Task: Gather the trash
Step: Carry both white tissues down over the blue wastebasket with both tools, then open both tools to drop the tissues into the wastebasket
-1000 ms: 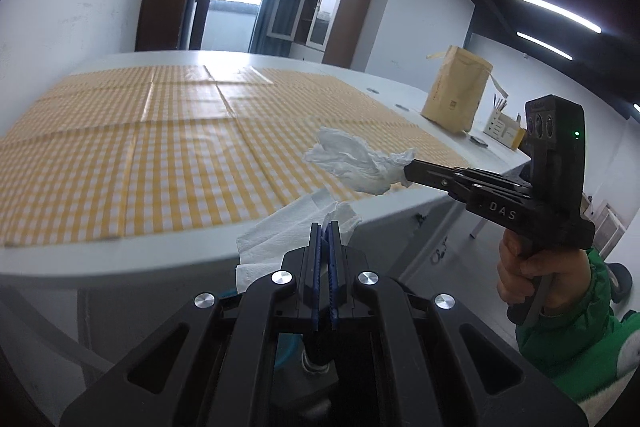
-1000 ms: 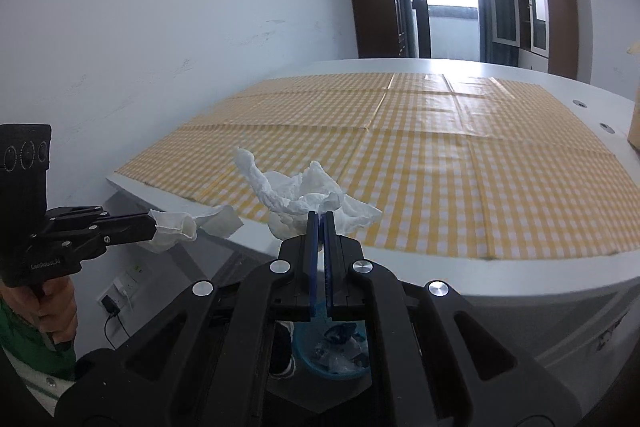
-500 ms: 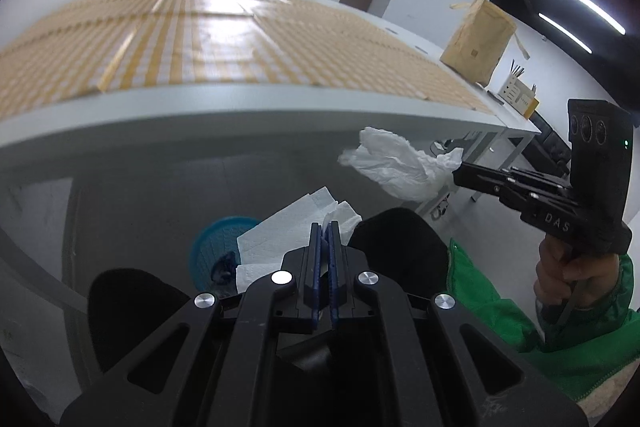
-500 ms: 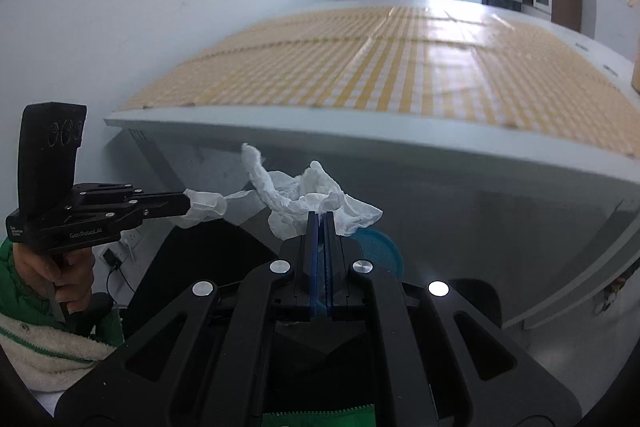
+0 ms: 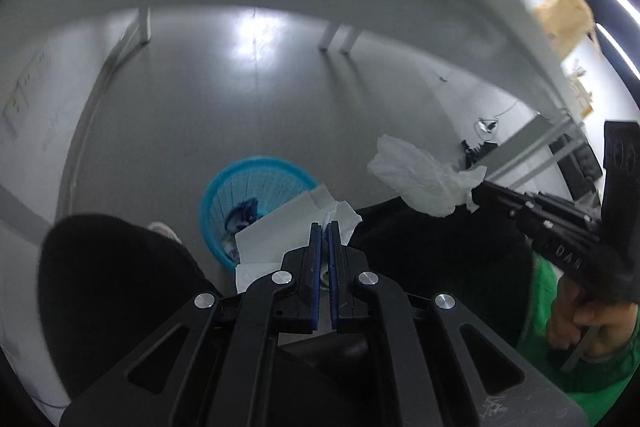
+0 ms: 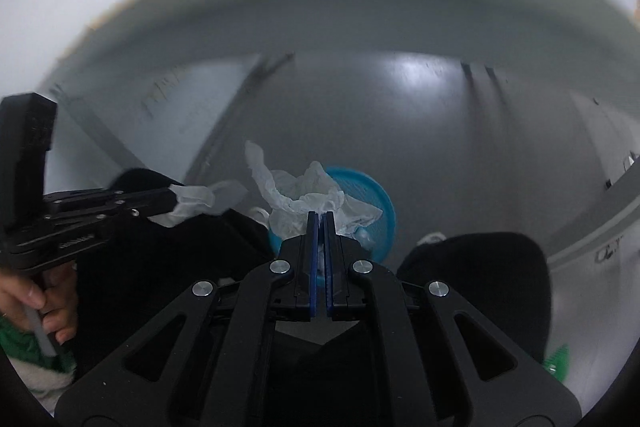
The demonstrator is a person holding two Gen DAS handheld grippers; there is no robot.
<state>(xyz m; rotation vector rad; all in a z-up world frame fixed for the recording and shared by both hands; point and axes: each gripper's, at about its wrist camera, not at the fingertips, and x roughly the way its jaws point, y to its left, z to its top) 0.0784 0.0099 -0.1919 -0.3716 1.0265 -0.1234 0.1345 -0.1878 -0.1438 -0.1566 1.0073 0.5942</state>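
Left tool (image 5: 325,227) clamped on flat white paper napkin (image 5: 280,227), right tool (image 6: 318,217) on crumpled white tissue (image 6: 308,197), both above round blue plastic bin (image 5: 240,187). Light, soft, tearable; pinched at edges.

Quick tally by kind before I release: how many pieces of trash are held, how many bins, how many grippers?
White tissue trash: 2, a flat folded white tissue in the left gripper and a crumpled white tissue in the right gripper
Round blue plastic slatted bin: 1
Black two-finger grippers: 2
Total: 5
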